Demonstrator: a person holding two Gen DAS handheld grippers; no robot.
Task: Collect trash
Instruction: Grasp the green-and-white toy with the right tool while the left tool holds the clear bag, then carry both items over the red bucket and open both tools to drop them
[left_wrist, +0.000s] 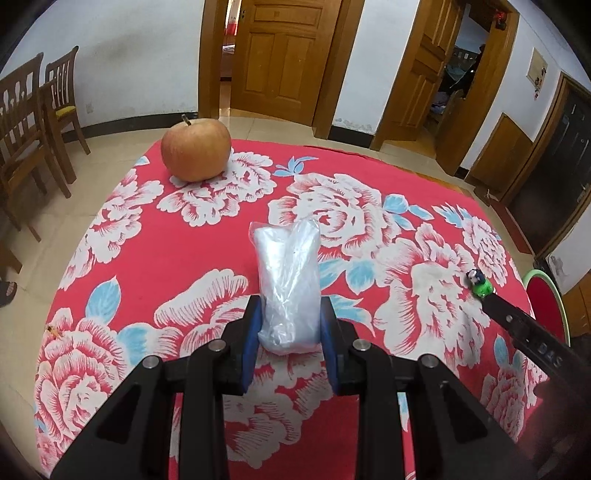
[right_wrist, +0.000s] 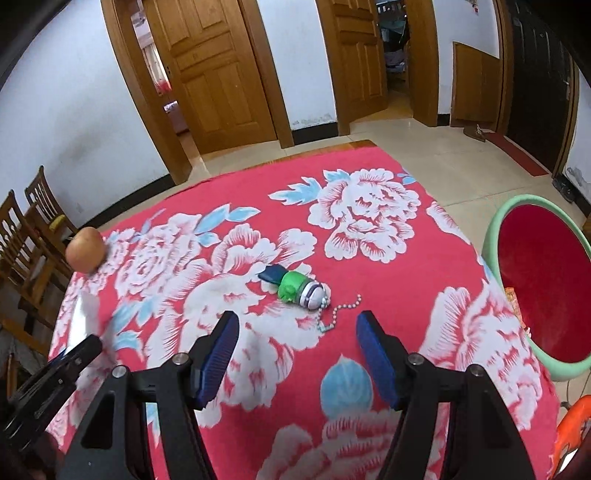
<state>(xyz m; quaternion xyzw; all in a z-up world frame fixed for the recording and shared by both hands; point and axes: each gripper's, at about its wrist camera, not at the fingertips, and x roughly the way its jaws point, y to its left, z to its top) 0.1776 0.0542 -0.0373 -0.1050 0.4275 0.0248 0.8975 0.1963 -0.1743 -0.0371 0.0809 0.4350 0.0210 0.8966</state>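
Observation:
My left gripper (left_wrist: 290, 325) is shut on a crumpled clear plastic bag (left_wrist: 288, 280), which stands up between its blue pads above the red flowered tablecloth (left_wrist: 207, 243). My right gripper (right_wrist: 295, 332) hangs open over the cloth with nothing between its fingers. Just beyond its tips lies a small green, white and blue toy (right_wrist: 295, 286) on a bead chain (right_wrist: 338, 308). In the left wrist view that toy (left_wrist: 479, 283) sits at the right, by one black finger of the right gripper. The left gripper shows at the lower left edge of the right wrist view.
An apple (left_wrist: 195, 149) rests near the table's far left corner, and appears again as the apple (right_wrist: 85, 250) at the left of the right wrist view. A green bin with a red inside (right_wrist: 546, 280) stands off the table's right edge. Wooden chairs (left_wrist: 33, 122) line the left wall.

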